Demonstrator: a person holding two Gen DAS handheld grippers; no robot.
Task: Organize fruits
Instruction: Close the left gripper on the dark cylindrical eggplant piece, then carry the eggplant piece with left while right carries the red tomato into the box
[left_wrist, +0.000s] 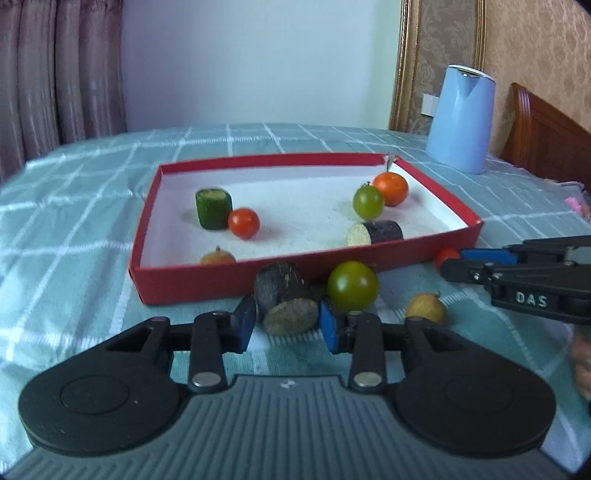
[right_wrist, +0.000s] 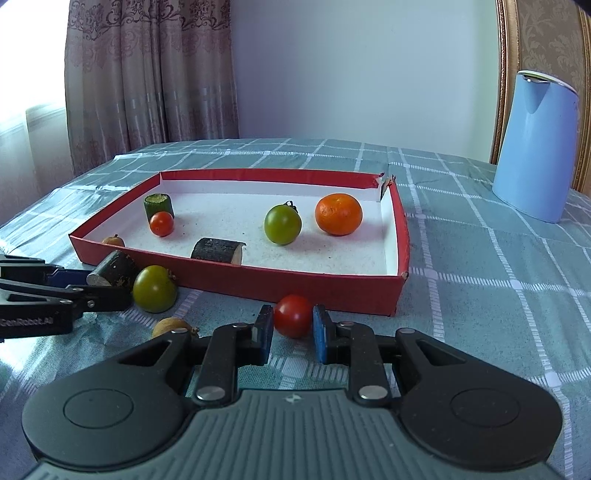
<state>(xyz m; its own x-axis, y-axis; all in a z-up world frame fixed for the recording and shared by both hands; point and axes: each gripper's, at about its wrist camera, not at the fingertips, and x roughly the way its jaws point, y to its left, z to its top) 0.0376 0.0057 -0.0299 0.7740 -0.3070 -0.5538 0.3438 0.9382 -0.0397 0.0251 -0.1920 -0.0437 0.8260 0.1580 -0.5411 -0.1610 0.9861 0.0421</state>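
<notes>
A red box (left_wrist: 207, 282) (right_wrist: 332, 291) with a white floor holds a cucumber piece (left_wrist: 213, 208), a red tomato (left_wrist: 243, 223), a green tomato (left_wrist: 368, 201), an orange (left_wrist: 390, 189) (right_wrist: 338, 214), a dark cut piece (left_wrist: 376, 233) and a small tan fruit (left_wrist: 217, 256). My left gripper (left_wrist: 288, 325) is open around a dark cut piece (left_wrist: 286, 301) lying on the cloth before the box. A green tomato (left_wrist: 352, 285) (right_wrist: 154, 288) lies beside it. My right gripper (right_wrist: 293, 334) is open around a red tomato (right_wrist: 293, 315) on the cloth.
A tan fruit (left_wrist: 425, 308) (right_wrist: 171, 326) lies on the checked tablecloth (left_wrist: 74, 221) between the grippers. A blue kettle (left_wrist: 461, 120) (right_wrist: 535, 147) stands at the back right. A wooden chair (left_wrist: 546, 129) is behind it. Curtains hang at the back left.
</notes>
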